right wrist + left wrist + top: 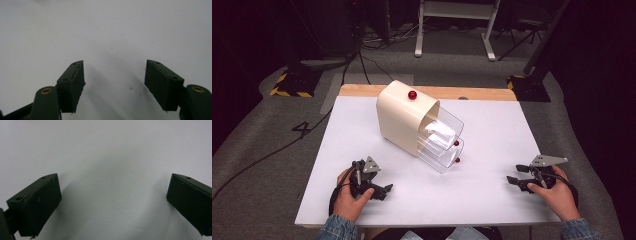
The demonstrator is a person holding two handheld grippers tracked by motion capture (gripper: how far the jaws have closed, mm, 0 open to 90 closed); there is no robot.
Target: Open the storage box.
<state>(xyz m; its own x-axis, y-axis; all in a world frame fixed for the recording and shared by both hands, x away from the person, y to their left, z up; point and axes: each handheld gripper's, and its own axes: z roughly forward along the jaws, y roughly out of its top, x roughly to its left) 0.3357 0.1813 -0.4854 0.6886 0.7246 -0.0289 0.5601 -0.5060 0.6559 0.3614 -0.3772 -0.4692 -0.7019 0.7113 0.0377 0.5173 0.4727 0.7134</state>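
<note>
A cream drawer cabinet [401, 116] with a red knob on top [412, 95] stands at the middle back of the white table [492, 150]. Its clear plastic drawers [443, 136] are pulled out toward the front right, each with a small red knob [457, 160]. My left gripper [384, 190] rests on the table at the front left, held by a hand, open with nothing between its jaws. My right gripper [514, 175] rests at the front right, also open and holding nothing. Both gripper views look down on bare white tabletop [107, 157] [112, 30] between wide-apart jaws.
The table has a wooden strip [482, 93] along its far edge. Beyond it lie grey floor, cables [362, 55] and white furniture legs [418, 30]. A black stand with yellow-black tape [292, 85] sits at the far left, another dark base [529, 82] at the far right.
</note>
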